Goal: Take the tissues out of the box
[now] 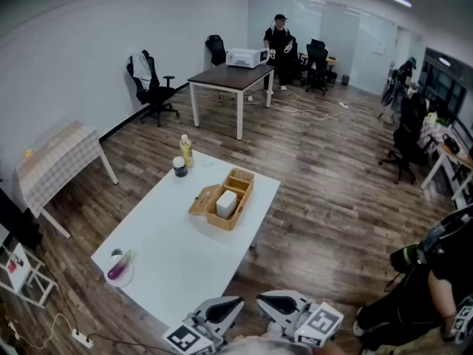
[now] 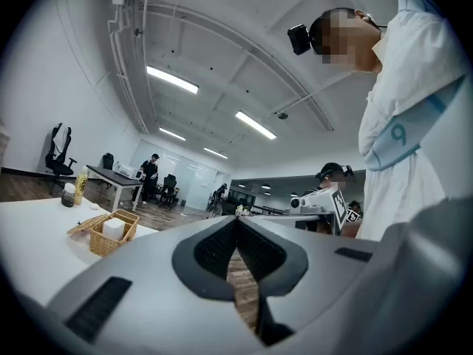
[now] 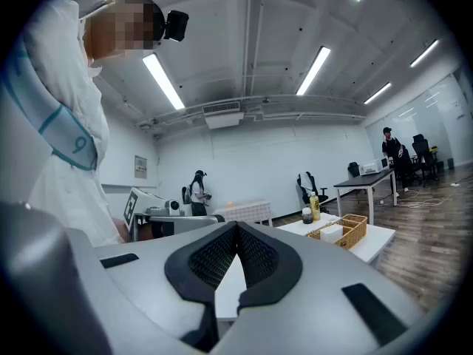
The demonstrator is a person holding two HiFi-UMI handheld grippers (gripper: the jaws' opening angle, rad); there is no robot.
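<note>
White desk (image 1: 177, 261): wicker box (image 1: 246, 198) on far-right part, lid flap open to the left. L hand-held gripper (image 2: 236, 222) and R hand-held gripper (image 3: 236, 228) both at near edge, held level, jaws fully closed tip to tip, nothing btwn them. Tissues (image 1: 226, 203): white block inside box, untouched. Step: pre-reach, not begun. Next: carry one gripper fwd to box, open jaws, pinch top tissue.

On desk (image 1: 177, 257): wicker basket (image 1: 242, 177) towards far right edge, tissue pack (image 1: 226, 203) in its near compartment; bottle (image 1: 186, 151) just behind jar (image 1: 179, 167), far left corner; bowl (image 1: 126, 278) near left corner.
</note>
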